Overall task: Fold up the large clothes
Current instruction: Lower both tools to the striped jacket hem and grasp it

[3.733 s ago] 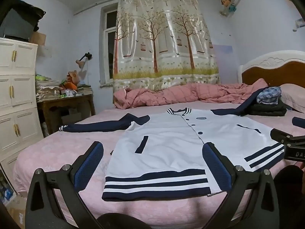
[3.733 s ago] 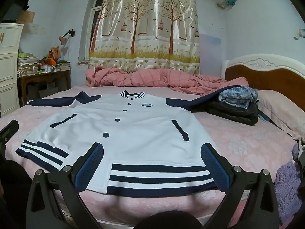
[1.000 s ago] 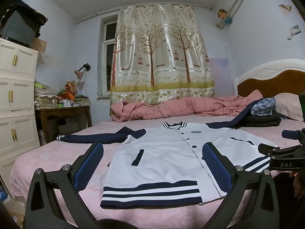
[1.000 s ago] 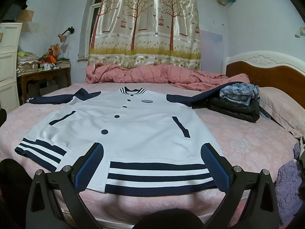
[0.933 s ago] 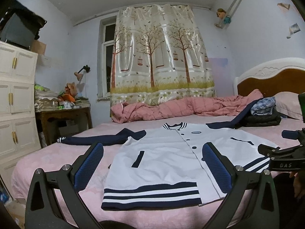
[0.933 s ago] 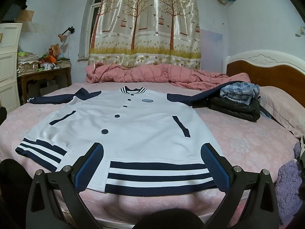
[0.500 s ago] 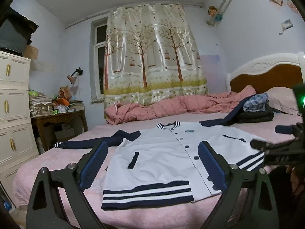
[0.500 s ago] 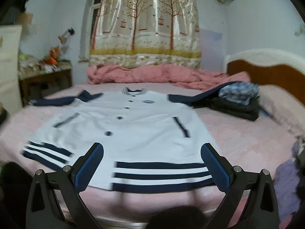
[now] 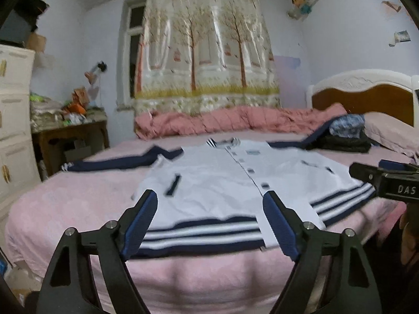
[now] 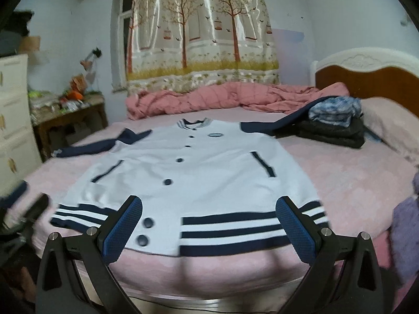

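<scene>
A white baseball jacket (image 9: 217,183) with navy sleeves and navy-striped hem lies flat, front up, on the pink bed; it also shows in the right wrist view (image 10: 193,172). My left gripper (image 9: 210,222) is open and empty, just short of the hem's left part. My right gripper (image 10: 207,222) is open and empty, over the hem's middle. The right gripper's body shows at the right edge of the left wrist view (image 9: 387,180). One sleeve (image 10: 99,146) stretches left, the other (image 10: 282,125) runs right under a clothes pile.
A stack of folded dark and blue clothes (image 10: 335,125) sits at the right by the pillow (image 10: 387,123). A crumpled pink quilt (image 10: 222,99) lies along the far edge. A cluttered wooden table (image 10: 68,120) and white drawers (image 9: 13,130) stand at the left. A purple item (image 10: 406,227) lies at the right.
Both grippers have moved forward to the jacket's hem. The left one's jaws have narrowed a little; both stay open and empty.
</scene>
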The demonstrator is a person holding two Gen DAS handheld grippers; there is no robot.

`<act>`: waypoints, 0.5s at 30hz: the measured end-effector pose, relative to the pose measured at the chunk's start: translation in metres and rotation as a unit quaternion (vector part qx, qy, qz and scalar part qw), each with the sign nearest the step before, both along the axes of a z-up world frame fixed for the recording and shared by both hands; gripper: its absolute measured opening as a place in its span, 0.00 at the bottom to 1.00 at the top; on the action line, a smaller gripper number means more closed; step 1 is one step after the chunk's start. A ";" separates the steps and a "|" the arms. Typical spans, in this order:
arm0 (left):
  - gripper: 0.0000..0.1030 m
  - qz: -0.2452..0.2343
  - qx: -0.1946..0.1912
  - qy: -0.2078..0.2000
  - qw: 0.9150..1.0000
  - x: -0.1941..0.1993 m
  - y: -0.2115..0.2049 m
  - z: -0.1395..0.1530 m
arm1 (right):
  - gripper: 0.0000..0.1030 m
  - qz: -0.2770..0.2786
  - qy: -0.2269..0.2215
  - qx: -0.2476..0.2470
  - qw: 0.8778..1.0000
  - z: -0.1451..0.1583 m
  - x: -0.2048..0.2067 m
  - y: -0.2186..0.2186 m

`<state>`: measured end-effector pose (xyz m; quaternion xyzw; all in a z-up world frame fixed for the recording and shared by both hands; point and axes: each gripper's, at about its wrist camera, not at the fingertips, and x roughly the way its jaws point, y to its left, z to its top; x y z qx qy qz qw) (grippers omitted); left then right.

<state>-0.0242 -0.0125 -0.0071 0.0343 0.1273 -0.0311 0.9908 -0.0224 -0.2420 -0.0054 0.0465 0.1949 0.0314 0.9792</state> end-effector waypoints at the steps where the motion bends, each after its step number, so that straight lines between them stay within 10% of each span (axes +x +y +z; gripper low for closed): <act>1: 0.78 -0.003 0.000 0.010 1.000 0.003 -0.002 -0.004 | 1.00 0.005 -0.005 0.015 1.000 -0.006 -0.003 -0.002; 8: 0.79 -0.006 -0.070 0.086 0.994 0.031 -0.004 -0.048 | 1.00 0.020 0.053 0.096 0.994 -0.062 0.003 -0.020; 15: 0.79 -0.003 -0.054 0.089 0.995 0.037 -0.010 -0.068 | 0.99 0.025 0.084 0.125 0.988 -0.093 0.017 -0.027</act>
